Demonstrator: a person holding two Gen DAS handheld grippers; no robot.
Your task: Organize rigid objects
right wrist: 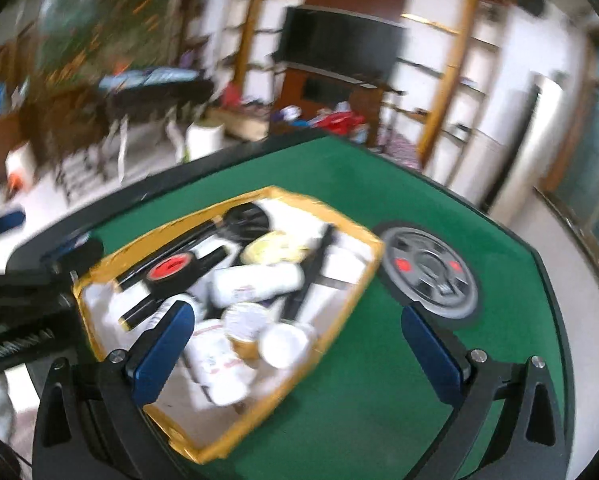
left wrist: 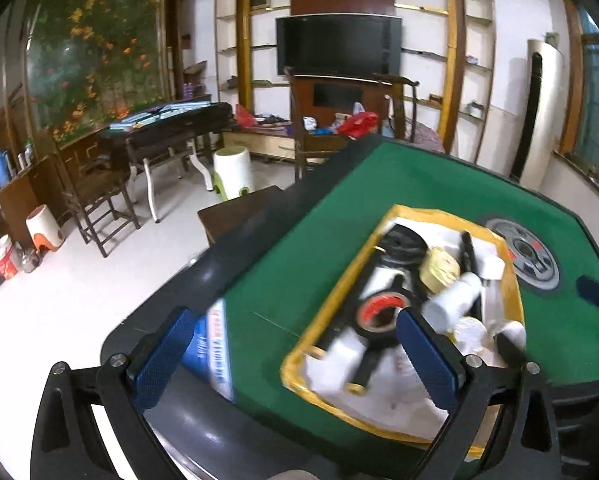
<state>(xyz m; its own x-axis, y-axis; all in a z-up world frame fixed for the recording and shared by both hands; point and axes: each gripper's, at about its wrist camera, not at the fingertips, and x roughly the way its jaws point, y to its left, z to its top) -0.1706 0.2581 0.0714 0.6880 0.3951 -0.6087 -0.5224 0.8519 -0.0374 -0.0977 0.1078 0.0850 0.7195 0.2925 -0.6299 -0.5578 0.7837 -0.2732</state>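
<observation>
A yellow-rimmed box (left wrist: 413, 210) (right wrist: 363, 236) sits on the green table and holds several items: a black tape roll with a red core (left wrist: 381, 314) (right wrist: 171, 270), white bottles (left wrist: 453, 302) (right wrist: 255, 282), a yellow tape roll (left wrist: 439, 268) (right wrist: 273, 248), black rods and a black disc (left wrist: 405, 240). My left gripper (left wrist: 295, 350) is open above the box's near left corner. My right gripper (right wrist: 297, 346) is open above the box's near right side. Neither holds anything.
A blue and white carton (left wrist: 213, 350) lies on the table's left edge. The grey round centre panel (left wrist: 533, 254) (right wrist: 431, 272) of the green table (left wrist: 339, 208) lies right of the box. Chairs, stools, a desk and a TV cabinet stand beyond.
</observation>
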